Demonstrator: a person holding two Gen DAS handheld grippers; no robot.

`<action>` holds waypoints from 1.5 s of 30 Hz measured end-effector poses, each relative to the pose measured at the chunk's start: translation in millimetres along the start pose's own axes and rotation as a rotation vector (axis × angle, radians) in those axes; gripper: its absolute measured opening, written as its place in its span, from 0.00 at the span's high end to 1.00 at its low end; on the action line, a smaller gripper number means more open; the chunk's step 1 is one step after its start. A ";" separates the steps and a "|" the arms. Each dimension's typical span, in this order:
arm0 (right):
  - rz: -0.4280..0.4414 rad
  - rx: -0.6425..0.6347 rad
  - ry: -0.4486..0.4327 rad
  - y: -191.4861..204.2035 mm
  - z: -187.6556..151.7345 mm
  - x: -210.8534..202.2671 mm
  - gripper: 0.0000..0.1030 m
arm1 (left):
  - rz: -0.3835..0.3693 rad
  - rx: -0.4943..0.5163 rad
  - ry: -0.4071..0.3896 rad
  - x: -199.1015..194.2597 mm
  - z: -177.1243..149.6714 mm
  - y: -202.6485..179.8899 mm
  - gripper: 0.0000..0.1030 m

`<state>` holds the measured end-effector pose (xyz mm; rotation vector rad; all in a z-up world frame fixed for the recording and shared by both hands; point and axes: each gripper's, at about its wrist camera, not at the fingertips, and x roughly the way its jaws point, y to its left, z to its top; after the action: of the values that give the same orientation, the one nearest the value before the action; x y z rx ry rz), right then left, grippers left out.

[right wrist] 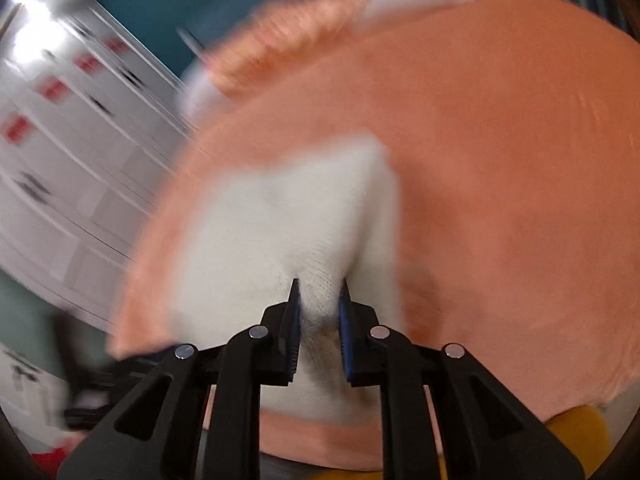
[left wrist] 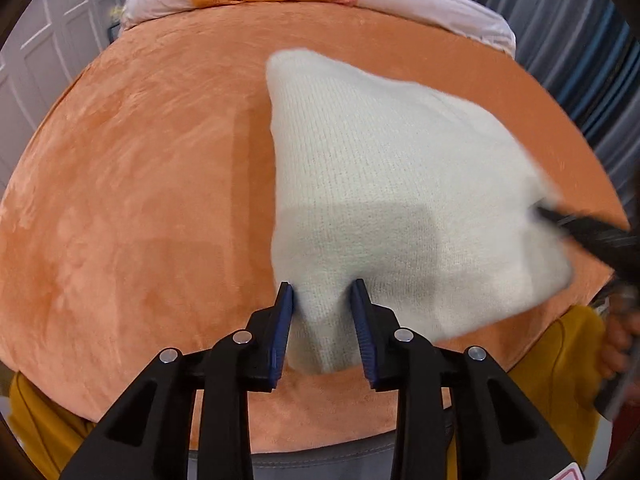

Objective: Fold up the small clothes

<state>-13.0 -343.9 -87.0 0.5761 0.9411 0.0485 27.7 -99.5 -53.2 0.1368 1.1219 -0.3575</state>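
A cream knit garment [left wrist: 380, 184] lies on an orange plush bedspread [left wrist: 140, 200], pinched at 2 points along its near edge. The left gripper [left wrist: 322, 292] has a bunched tuck of the knit's near-left corner between its blue pads [left wrist: 282, 328], which press in on the fabric from both sides. The right gripper [right wrist: 319, 288] is clamped on a puckered fold of the same cloth, jaws nearly together around it.

The risk from here is a slip: the knit is soft and thick (and both holds take only a small bite of the edge), so a quick lift or an uneven pull between the 2 hands could drag a corner free or skew the fold line. The right wrist view is heavily smeared, suggesting fast motion, which would raise that chance.

The left wrist view shows the garment's whole spread toward the far side, pillows [left wrist: 440, 4] at the head of the bed, and the right gripper's dark fingers entering at the right edge. The right wrist view alone shows white cabinet doors [right wrist: 60, 160] to the left and how tightly that fold is pinched.
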 end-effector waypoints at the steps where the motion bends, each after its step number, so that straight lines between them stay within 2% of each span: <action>1: -0.015 0.010 0.035 -8.3 -2.8 15.1 0.85 | 0.011 0.012 0.003 2.4 -0.6 -1.2 0.69; 4: 0.049 0.082 0.025 -18.8 0.7 8.7 0.85 | 0.034 0.023 -0.004 1.5 -2.5 -1.1 0.68; 7: 0.036 0.016 -0.023 -1.3 1.0 -12.1 0.85 | 0.035 0.007 -0.004 5.1 -5.4 1.4 0.66; 9: -0.017 -0.002 0.029 -6.3 -7.2 11.5 0.85 | 0.040 0.006 0.002 7.4 -8.0 -3.2 0.63; 10: 0.002 0.032 0.031 -15.6 -11.2 18.8 0.84 | 0.052 0.010 -0.001 8.1 -8.1 -4.4 0.62; 13: 0.072 0.120 0.023 -17.5 -1.8 3.4 0.79 | 0.057 0.010 -0.008 1.7 -8.2 -4.7 0.62; 15: 0.041 0.138 -0.020 -10.6 -0.3 -18.7 0.79 | 0.061 0.014 -0.023 -7.5 -8.7 -4.2 0.62; 17: -0.034 0.084 -0.076 5.5 -4.1 -41.1 0.79 | 0.082 0.033 -0.041 -15.6 -10.0 -4.7 0.62; 20: -0.054 -0.049 -0.070 47.1 -1.7 -48.2 0.83 | 0.088 0.017 -0.049 -22.2 -12.8 0.9 0.62; 22: -0.028 -0.138 -0.038 77.3 -6.0 -43.6 0.83 | 0.088 -0.021 -0.052 -28.2 -13.7 11.2 0.62; 24: 0.012 -0.217 0.004 111.1 -11.5 -25.1 0.83 | 0.092 -0.059 -0.067 -37.6 -14.5 25.6 0.62; 26: 0.028 -0.265 0.053 128.8 -21.9 -4.0 0.83 | 0.106 -0.090 -0.078 -46.5 -16.5 39.9 0.62; 28: 0.009 -0.317 0.135 140.3 -30.9 29.7 0.83 | 0.115 -0.118 -0.075 -51.8 -18.3 51.8 0.62; 29: -0.032 -0.354 0.211 142.5 -42.7 58.8 0.83 | 0.114 -0.136 -0.077 -54.3 -19.4 58.9 0.62; 30: -0.062 -0.378 0.239 141.8 -52.8 70.0 0.83 | 0.112 -0.144 -0.077 -56.2 -20.4 63.0 0.62; 31: -0.086 -0.414 0.216 146.7 -57.2 74.3 0.83 | 0.111 -0.151 -0.076 -57.7 -20.7 66.8 0.62; 33: -0.102 -0.429 0.231 157.3 -49.2 64.5 0.83 | 0.099 -0.159 -0.083 -60.5 -21.8 68.4 0.62; 34: -0.092 -0.416 0.220 160.6 -42.6 59.7 0.83 | 0.092 -0.163 -0.084 -60.7 -22.1 69.3 0.62; 36: -0.015 -0.376 0.167 172.2 -22.9 37.7 0.83 | 0.067 -0.176 -0.080 -57.7 -21.4 69.0 0.62; 38: 0.000 -0.377 0.136 185.2 -7.7 33.7 0.83 | 0.052 -0.180 -0.071 -52.6 -20.8 67.9 0.62; 40: 0.004 -0.383 0.155 195.9 1.3 51.4 0.83 | 0.047 -0.178 -0.066 -51.0 -20.3 66.2 0.62; 43: -0.016 -0.405 0.239 199.1 -4.8 97.6 0.82 | 0.047 -0.180 -0.076 -53.5 -20.3 68.6 0.62; 45: 0.031 -0.427 0.250 207.5 -6.1 112.7 0.82 | 0.043 -0.190 -0.075 -53.4 -19.5 71.0 0.62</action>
<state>92.5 -133.0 -73.1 0.1898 1.1247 0.3471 15.2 -16.3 -18.7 -0.0197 1.0713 -0.2143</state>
